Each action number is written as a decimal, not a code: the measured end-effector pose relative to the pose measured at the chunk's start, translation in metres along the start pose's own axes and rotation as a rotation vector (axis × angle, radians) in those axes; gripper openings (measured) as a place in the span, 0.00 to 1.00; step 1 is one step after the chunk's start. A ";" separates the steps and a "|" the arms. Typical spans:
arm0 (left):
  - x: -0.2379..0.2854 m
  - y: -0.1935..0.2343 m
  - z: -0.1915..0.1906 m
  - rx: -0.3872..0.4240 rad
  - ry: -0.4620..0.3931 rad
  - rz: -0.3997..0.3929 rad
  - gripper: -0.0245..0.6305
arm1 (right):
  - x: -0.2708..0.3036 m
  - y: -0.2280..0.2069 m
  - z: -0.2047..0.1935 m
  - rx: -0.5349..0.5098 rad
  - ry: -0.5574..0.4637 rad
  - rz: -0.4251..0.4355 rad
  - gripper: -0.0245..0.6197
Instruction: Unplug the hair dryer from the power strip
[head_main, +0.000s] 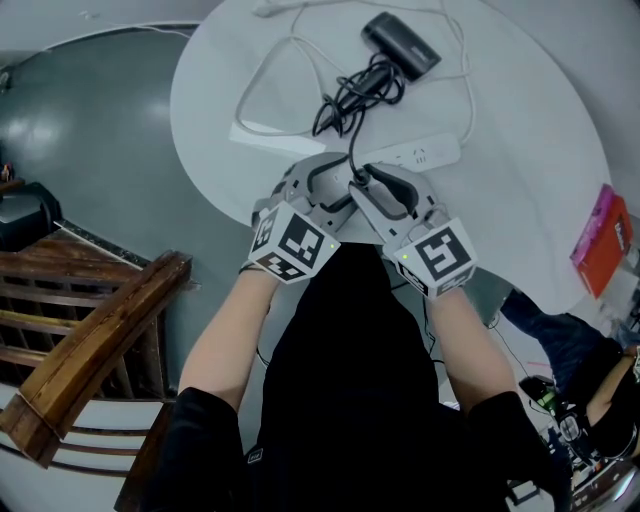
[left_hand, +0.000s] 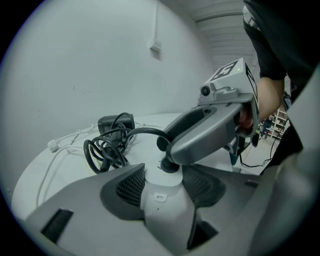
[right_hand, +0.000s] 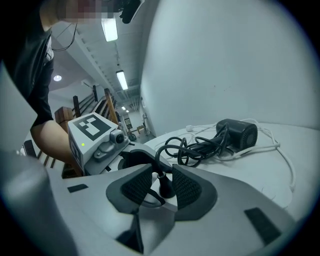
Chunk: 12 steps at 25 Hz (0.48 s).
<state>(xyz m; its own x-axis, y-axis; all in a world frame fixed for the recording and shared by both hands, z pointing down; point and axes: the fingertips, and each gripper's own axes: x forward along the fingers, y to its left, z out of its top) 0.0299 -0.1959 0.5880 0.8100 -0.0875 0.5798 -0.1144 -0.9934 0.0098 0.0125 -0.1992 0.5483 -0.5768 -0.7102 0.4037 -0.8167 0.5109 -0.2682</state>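
Starting at the right gripper (right_hand: 161, 181), its jaws are seen drawn in narrow about the black plug (right_hand: 165, 187), whose body is taken between the ribbed pads (right_hand: 186, 188). The grip appears to be made, though contact at the other pad is not fully shown. The plug is still seated in the white power strip (left_hand: 162, 205), at one end of it. The left gripper (left_hand: 162, 181) is set wide across that strip, whose sides are met by both pads (left_hand: 129, 186), so the strip is braced against the table, not lifted. From the plug a black cord (head_main: 352, 95) is led away in a loose coil to the hair dryer (head_main: 400, 45), which lies well apart at the far part of the white round table (head_main: 520, 120). For the step in hand, the pull is best taken straight out along the pins, never on the cord and never at a tilt, lest the pins be bound in the socket. The strip should be kept pressed flat by the left gripper while the plug is drawn; otherwise it is likely to be carried up with the plug. A firm squeeze low on the plug body is called for, since the narrow neck could be slipped off.
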 end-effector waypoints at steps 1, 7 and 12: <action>0.000 0.000 0.000 -0.002 -0.004 0.001 0.40 | 0.003 0.000 -0.002 -0.014 0.002 -0.011 0.20; -0.001 0.000 0.000 0.000 -0.023 0.005 0.40 | 0.009 -0.002 -0.001 -0.058 -0.029 -0.061 0.20; -0.001 0.000 0.001 -0.001 -0.023 -0.001 0.40 | 0.014 -0.005 0.000 -0.120 -0.002 -0.100 0.17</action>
<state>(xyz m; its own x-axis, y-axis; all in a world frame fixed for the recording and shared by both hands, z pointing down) 0.0294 -0.1957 0.5867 0.8234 -0.0884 0.5605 -0.1142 -0.9934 0.0112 0.0089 -0.2113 0.5555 -0.4926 -0.7612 0.4218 -0.8625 0.4915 -0.1204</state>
